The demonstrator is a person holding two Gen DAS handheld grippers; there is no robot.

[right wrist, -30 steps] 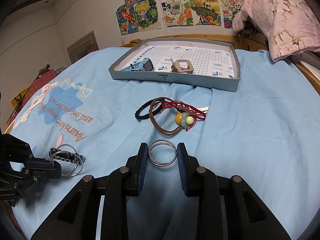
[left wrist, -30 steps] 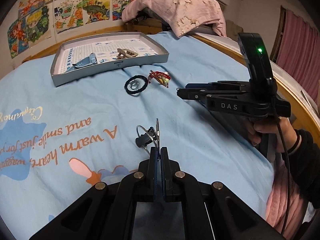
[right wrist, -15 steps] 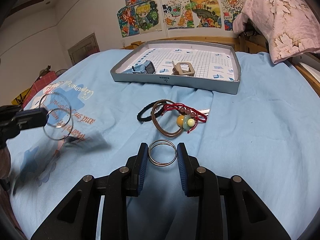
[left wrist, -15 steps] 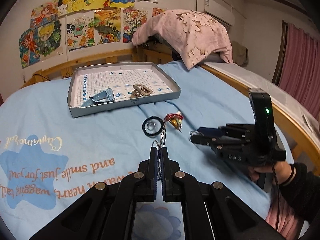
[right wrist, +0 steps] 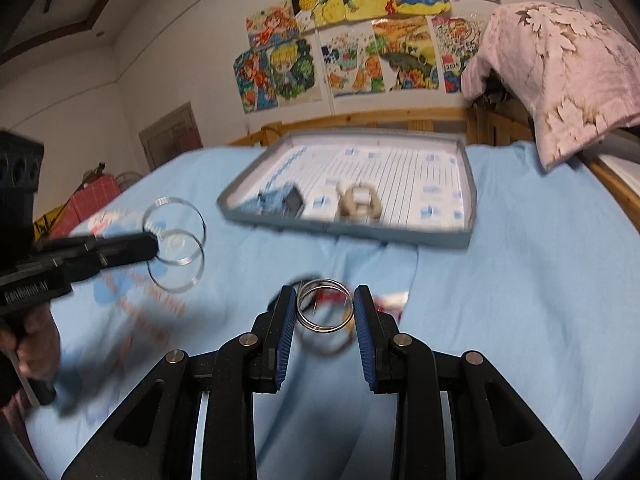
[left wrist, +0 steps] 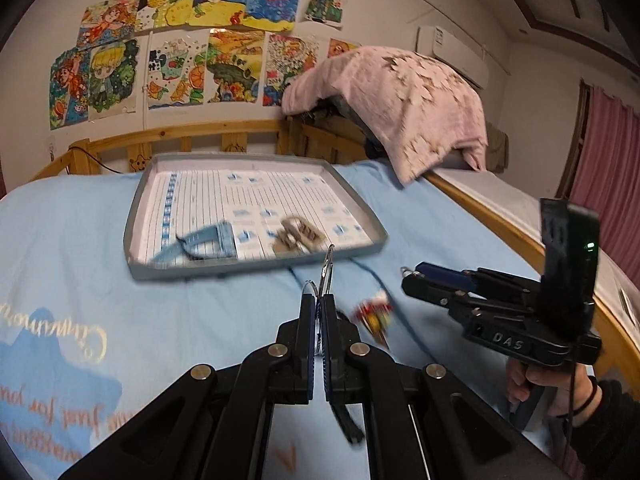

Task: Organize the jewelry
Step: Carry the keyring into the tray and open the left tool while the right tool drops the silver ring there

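Silver rings are held in both grippers above a light blue bedsheet (right wrist: 540, 280). The left gripper (left wrist: 319, 304) is pinched tight on two thin silver bangles (right wrist: 174, 244), which hang in the air off the bed. From its own camera they show edge-on as a thin line sticking up past the tips. The right gripper (right wrist: 325, 312) holds a silver double ring (right wrist: 325, 305) between its two blue pads (right wrist: 285, 336), squeezed from both sides and lifted off the sheet.

Further back on the bed sits a grey tray (right wrist: 471, 204) with a white lined bottom. Inside it, near the front edge, lie a blue clip (right wrist: 280, 200) and a tan buckle (right wrist: 360, 202), side by side but apart.

On the sheet between the grippers and the tray lies a red cord bracelet (left wrist: 372, 314) with beads, blurry in both views. A pink blanket (left wrist: 400, 100) hangs over the bed rail behind the tray.
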